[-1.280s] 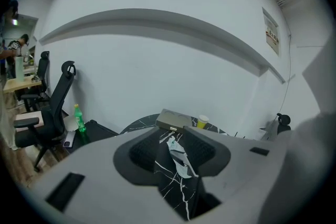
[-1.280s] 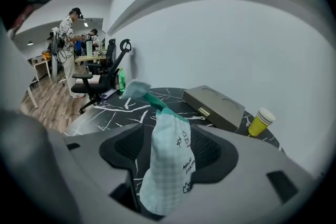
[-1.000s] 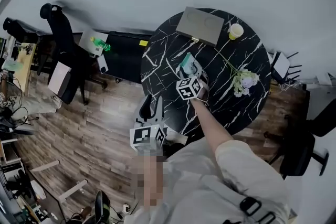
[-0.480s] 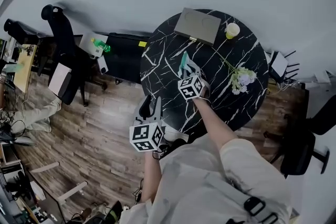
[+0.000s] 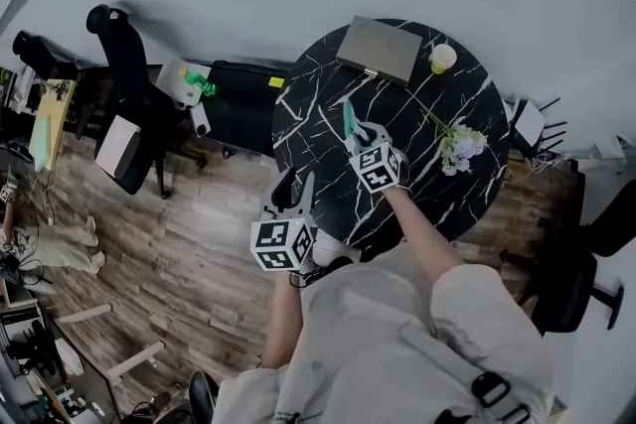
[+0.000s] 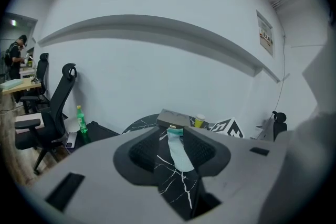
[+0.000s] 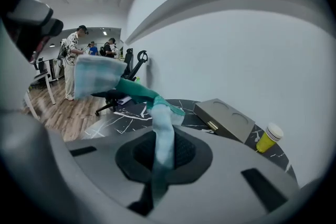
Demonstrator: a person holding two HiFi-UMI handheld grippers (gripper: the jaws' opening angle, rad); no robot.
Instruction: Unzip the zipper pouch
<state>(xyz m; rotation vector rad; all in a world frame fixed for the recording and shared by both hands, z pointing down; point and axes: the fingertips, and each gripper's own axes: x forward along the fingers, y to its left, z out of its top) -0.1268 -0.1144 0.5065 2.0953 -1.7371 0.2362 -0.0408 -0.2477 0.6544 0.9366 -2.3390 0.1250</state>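
A pale teal zipper pouch (image 5: 348, 122) hangs edge-up above the round black marble table (image 5: 437, 184), with my right gripper (image 5: 360, 136) shut on its lower end. In the right gripper view the pouch (image 7: 131, 91) runs up from the closed jaws of that gripper (image 7: 163, 150) and flops to the upper left. My left gripper (image 5: 293, 184) hovers by the table's near left edge, apart from the pouch. Its jaws stand open with nothing between them. Through the left gripper's (image 6: 173, 138) gap I see the pouch (image 6: 179, 155) farther off.
A flat grey case (image 5: 378, 50) and a yellow cup (image 5: 443, 60) sit at the table's far side, with a bunch of pale flowers (image 5: 462, 152) at the right. An office chair (image 5: 119, 65) and a green bottle (image 5: 196, 84) stand to the left, over wooden floor.
The right gripper closed on the pouch, which lay on the table, and raised it; the pouch now hangs from the jaws. The left gripper has hardly moved.
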